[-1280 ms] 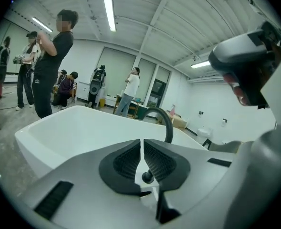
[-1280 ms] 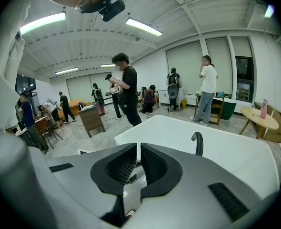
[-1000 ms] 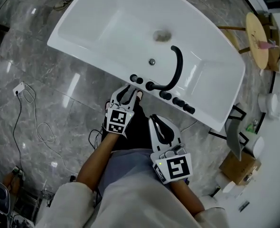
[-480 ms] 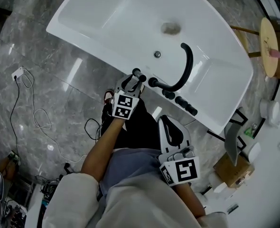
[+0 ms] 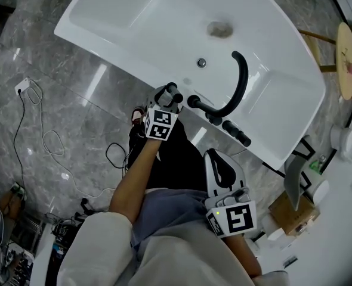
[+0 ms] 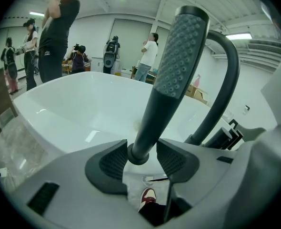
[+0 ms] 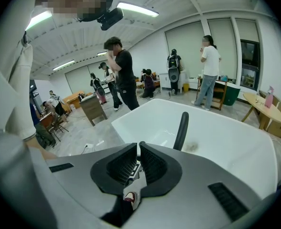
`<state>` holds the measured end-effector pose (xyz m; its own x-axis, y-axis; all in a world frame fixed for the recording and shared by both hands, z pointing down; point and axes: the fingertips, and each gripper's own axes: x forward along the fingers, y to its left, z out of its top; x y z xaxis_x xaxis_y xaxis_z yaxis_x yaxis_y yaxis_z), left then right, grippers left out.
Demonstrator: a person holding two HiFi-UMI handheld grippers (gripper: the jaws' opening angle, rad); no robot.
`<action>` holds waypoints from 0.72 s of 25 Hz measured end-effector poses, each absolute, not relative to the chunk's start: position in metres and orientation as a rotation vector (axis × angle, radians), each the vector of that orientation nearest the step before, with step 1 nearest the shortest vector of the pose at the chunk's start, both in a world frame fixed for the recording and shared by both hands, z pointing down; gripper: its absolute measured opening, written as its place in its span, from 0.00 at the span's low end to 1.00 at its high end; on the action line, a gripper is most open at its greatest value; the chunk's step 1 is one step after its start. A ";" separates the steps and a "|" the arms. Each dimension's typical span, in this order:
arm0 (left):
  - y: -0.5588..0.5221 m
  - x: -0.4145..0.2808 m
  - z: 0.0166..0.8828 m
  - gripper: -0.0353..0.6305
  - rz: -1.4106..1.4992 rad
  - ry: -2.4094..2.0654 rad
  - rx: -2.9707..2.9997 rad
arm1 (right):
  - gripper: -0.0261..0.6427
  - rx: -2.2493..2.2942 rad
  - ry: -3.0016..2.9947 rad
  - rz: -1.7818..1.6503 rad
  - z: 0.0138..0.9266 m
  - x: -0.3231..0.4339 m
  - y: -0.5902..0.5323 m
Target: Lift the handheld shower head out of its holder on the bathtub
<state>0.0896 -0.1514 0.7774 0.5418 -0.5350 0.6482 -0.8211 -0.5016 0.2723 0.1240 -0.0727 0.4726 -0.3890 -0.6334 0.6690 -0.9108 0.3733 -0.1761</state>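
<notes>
The handheld shower head (image 5: 175,92) is dark grey and stands upright in its holder on the near rim of the white bathtub (image 5: 134,22). My left gripper (image 5: 167,101) is down at it. In the left gripper view the shower head (image 6: 178,61) rises between the jaws, whose pads (image 6: 114,160) flank its base collar. The left gripper (image 6: 143,157) is opening, with a gap showing beside the stem. My right gripper (image 5: 214,155) hangs back over my lap, away from the tub. In its own view the right gripper (image 7: 138,163) has its pads nearly together with nothing between them.
A black arched spout (image 5: 240,82) and a row of black knobs (image 5: 235,133) sit on the rim right of the shower head. A white cable (image 5: 39,130) trails on the marble floor at left. A round wooden table (image 5: 350,58) stands at right, with several people beyond the tub.
My left gripper has gone forward and down to the shower head, and its jaws have spread around the stem. The right gripper has drifted a little down and right in the head view.
</notes>
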 end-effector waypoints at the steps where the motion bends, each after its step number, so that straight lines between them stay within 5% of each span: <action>1: -0.153 0.091 0.780 0.32 0.671 -1.100 2.220 | 0.07 1.327 -2.133 0.738 0.474 0.127 -0.072; 18: -0.160 0.099 0.785 0.28 0.687 -1.134 2.270 | 0.07 1.289 -2.129 0.754 0.481 0.125 -0.071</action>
<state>0.0989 -0.1598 0.7845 0.5237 -0.5692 0.6338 -0.8254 -0.5231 0.2123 0.1248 -0.0709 0.4812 -0.4005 -0.6043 0.6888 -0.9031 0.3874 -0.1852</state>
